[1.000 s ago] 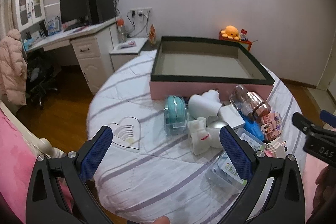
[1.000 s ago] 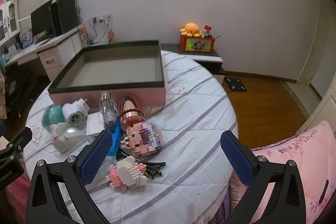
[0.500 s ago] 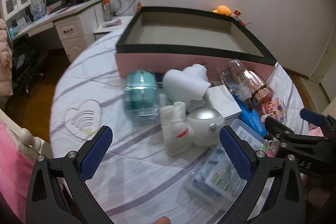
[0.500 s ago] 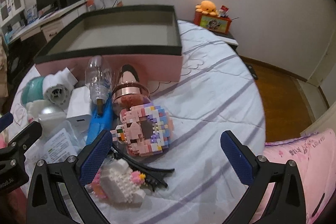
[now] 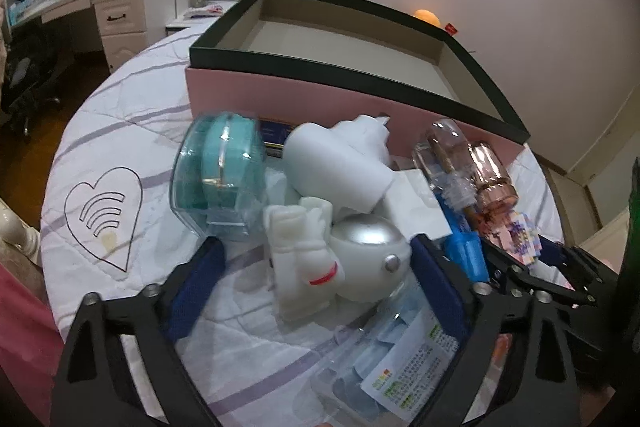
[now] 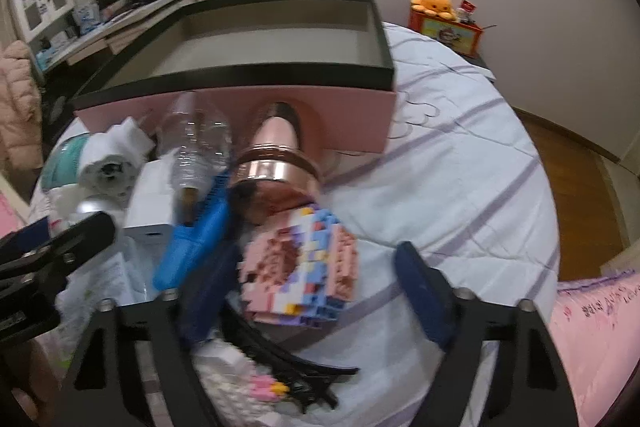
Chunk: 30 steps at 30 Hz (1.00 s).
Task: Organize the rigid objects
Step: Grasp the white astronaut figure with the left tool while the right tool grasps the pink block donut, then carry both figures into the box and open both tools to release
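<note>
A round bed (image 5: 120, 131) with a white, purple-striped quilt carries everything. A pink box (image 5: 320, 99) with a dark rim sits toward its far edge. Against the box's near wall lies a cluster: a teal case (image 5: 218, 171), a white astronaut figure (image 5: 320, 259), a pink bottle (image 6: 276, 163), a brick figure (image 6: 304, 267) and a black hair clip (image 6: 304, 367).

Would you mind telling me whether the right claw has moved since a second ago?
Yes. The right claw has come forward and down toward the pink block figure; the pink box looms larger.
</note>
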Tool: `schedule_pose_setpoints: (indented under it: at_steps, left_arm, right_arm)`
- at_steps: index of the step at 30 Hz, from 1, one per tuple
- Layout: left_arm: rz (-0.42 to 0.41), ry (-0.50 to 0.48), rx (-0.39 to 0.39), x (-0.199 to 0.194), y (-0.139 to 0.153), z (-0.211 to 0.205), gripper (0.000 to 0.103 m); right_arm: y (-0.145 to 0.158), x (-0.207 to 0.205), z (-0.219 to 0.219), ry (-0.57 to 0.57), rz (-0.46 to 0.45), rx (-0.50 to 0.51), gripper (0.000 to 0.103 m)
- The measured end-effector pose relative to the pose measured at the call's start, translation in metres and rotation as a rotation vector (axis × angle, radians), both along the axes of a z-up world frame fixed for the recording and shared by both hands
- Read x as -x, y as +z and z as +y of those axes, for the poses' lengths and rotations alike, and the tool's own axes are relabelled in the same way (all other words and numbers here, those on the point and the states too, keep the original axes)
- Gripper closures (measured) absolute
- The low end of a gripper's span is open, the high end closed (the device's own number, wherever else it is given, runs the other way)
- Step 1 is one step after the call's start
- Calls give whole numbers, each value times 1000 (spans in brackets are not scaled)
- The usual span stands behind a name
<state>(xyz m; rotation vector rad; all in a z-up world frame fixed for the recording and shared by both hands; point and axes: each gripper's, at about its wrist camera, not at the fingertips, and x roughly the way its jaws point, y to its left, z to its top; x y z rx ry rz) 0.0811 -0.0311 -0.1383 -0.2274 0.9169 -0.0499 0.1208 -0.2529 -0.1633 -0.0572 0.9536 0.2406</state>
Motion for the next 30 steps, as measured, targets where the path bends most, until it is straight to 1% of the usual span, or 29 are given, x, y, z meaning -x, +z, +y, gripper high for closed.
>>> schedule_pose_setpoints:
  at_steps: [1,2,3,7,9,11,13,14,16,18,19,21,25,30]
  left_arm:
    - [-3,-13,5,2,1,-2,20]
    - [-4,-24,11,3,2,-2,27]
    - [-4,-32,12,4,3,-3,29]
    - [-2,-38,9,5,3,-2,29]
    - [6,-35,-10,4,2,-2,23]
    - [7,-23,-20,1,-1,-2,21]
    - [6,-27,-25,-1,-3,-4,23]
    - [3,-31,-21,0,-2,-4,29]
    - [3,-32,-23,2,-1,-4,29]
    - [3,-29,-15,5,-2,-1,29]
    - [4,-28,-12,6,-2,1,29]
    - [1,-23,-12,9,1,5,29]
    - [-8,-19,-12,12,6,8,29]
    - [-22,-16,-12,16,16,13,29]
  right_arm:
    - [1,1,1,9,1,-7,40]
    - [1,1,2,14,2,-14,46]
    - [2,2,2,16,3,-19,47]
    - [1,1,-3,13,13,-48,47]
    - [-1,-5,-6,11,19,-51,46]
    - [-2,-7,-2,19,17,-36,45]
    - [-3,-9,1,22,19,-24,43]
    - [-3,-7,2,25,19,-18,43]
    - [-2,-5,2,31,22,-21,43]
    - [0,-2,-2,27,21,-43,46]
    - [1,-1,-5,22,20,-54,50]
    - [2,3,-10,10,18,-75,50]
    - [4,6,-18,-5,7,-85,50]
    - [15,12,-25,-19,-17,-129,50]
